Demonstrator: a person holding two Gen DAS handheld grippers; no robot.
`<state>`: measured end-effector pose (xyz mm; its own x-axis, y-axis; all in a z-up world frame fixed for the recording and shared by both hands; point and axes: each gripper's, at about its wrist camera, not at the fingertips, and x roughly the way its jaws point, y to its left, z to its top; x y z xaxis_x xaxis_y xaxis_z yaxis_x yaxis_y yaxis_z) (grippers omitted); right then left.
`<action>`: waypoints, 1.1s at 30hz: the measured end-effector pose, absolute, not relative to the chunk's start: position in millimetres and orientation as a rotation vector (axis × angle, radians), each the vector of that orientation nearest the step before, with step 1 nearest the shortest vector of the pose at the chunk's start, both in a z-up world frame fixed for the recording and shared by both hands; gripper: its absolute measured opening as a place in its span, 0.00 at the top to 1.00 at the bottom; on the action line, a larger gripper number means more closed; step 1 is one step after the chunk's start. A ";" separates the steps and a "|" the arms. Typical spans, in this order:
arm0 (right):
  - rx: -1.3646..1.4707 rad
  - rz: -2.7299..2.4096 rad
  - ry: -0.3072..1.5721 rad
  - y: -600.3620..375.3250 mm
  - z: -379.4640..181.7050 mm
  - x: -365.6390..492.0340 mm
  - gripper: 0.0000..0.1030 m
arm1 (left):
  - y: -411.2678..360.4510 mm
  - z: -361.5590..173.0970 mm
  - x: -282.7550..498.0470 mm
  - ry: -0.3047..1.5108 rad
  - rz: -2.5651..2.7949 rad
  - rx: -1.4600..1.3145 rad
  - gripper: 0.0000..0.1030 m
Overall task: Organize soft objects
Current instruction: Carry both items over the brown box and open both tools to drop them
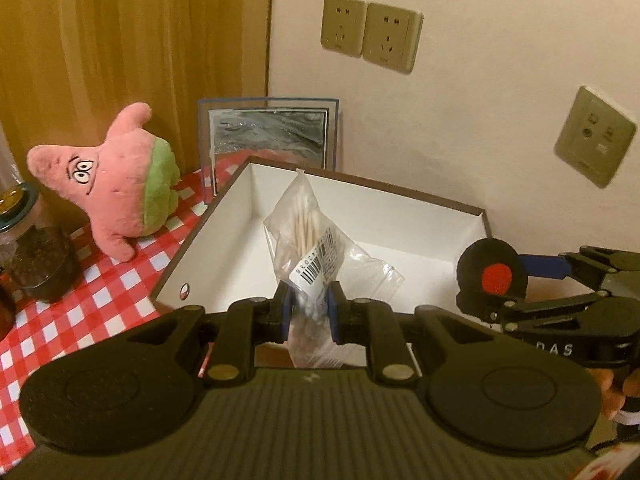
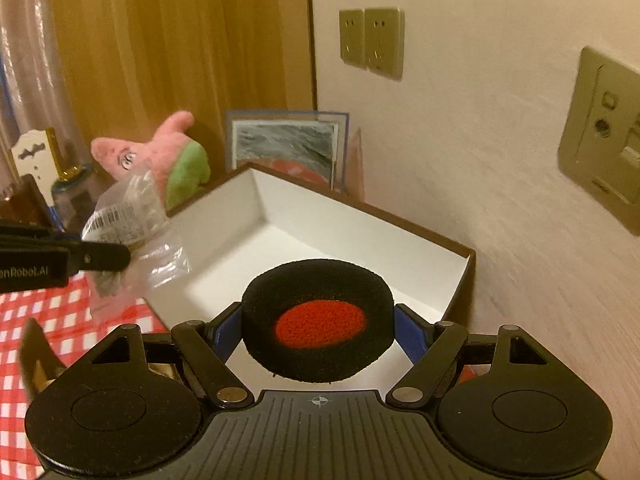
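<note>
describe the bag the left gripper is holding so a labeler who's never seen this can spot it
Find the open white-lined cardboard box on the red-and-white checked tablecloth. Just above its near edge, the left gripper pinches a small clear plastic bag of cotton swabs. It is the only see-through item, with a white barcode sticker, unlike the round black foam pad with a red centre in the right gripper.

Glossy clear plastic bag [image 1: 316, 248], fuzzy plush toy [image 1: 120, 184], matt spongy foam pad [image 2: 318, 322], smooth white cardboard box [image 1: 400, 216], checked cloth [image 1: 92, 292].
</note>
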<state>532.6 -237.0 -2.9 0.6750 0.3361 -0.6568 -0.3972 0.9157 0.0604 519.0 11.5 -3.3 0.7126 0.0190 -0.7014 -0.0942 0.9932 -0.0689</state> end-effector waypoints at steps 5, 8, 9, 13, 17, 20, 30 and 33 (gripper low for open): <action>-0.102 0.406 0.759 -235.5 -16.8 553.5 0.24 | 5.0 -17.0 544.7 0.817 0.052 -0.095 0.84; -0.102 0.405 0.775 -236.4 -22.6 561.8 0.24 | 1.9 -25.5 557.3 0.840 0.050 -0.092 0.84; -0.105 0.405 0.779 -235.8 -24.1 564.4 0.24 | 1.3 -27.9 561.3 0.847 0.048 -0.091 0.84; -0.108 0.404 0.791 -237.2 -28.8 574.1 0.24 | -1.7 -35.9 577.0 0.868 0.050 -0.089 0.80; -0.103 0.403 0.803 -240.4 -31.8 580.7 0.24 | -4.2 -40.7 587.6 0.875 0.075 -0.068 0.51; -0.102 0.408 0.808 -242.1 -32.8 584.7 0.24 | -3.1 -42.0 590.3 0.886 0.075 -0.072 0.51; -0.075 0.447 0.764 -241.2 -33.0 591.2 0.17 | 19.7 -28.4 571.5 0.882 0.146 -0.117 0.51; -0.077 0.462 0.736 -239.5 -32.3 590.5 0.15 | 27.7 -21.0 559.4 0.874 0.168 -0.140 0.51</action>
